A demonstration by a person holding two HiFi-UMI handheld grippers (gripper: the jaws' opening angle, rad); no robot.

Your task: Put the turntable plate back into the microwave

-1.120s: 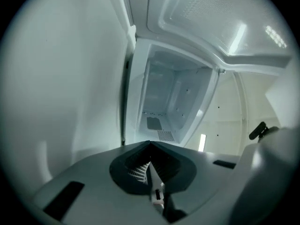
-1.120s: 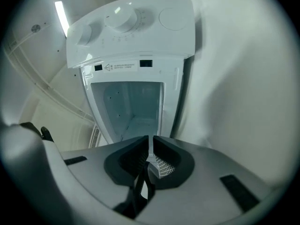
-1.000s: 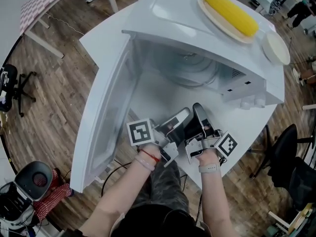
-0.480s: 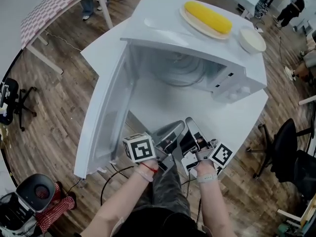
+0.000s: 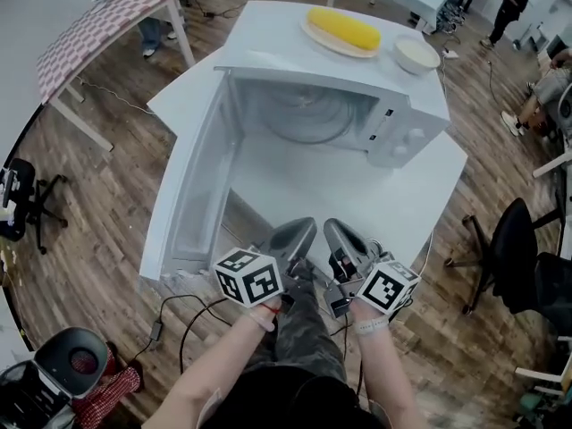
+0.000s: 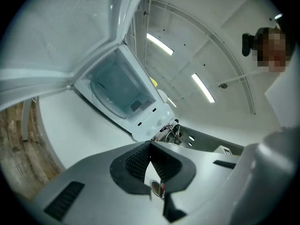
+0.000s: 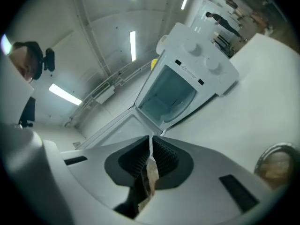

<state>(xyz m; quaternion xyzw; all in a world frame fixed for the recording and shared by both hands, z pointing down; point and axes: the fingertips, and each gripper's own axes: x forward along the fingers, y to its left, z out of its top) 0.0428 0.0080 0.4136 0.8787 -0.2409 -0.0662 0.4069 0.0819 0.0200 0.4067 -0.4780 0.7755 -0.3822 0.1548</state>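
The white microwave (image 5: pixel 384 105) stands on a white table (image 5: pixel 420 195) with its door (image 5: pixel 192 181) swung wide open to the left. The clear glass turntable plate (image 5: pixel 308 114) lies flat inside the cavity. Both grippers hover side by side near the table's front edge, well back from the cavity. My left gripper (image 5: pixel 293 237) is shut with nothing between its pads (image 6: pixel 140 161). My right gripper (image 5: pixel 342 238) is shut and empty as well. In the left gripper view the microwave (image 6: pixel 123 92) is far ahead; the right gripper view shows the microwave (image 7: pixel 176 95) at a similar distance.
On top of the microwave rest a plate with a corn cob (image 5: pixel 344 27) and a white bowl (image 5: pixel 416 54). A black office chair (image 5: pixel 527 262) stands at the right, and a table with a patterned cloth (image 5: pixel 94 21) at the far left. Cables (image 5: pixel 179 329) trail on the wooden floor.
Both grippers have drawn back from the microwave's mouth toward the table's front edge. The head camera has pulled away too, so the whole microwave now shows.
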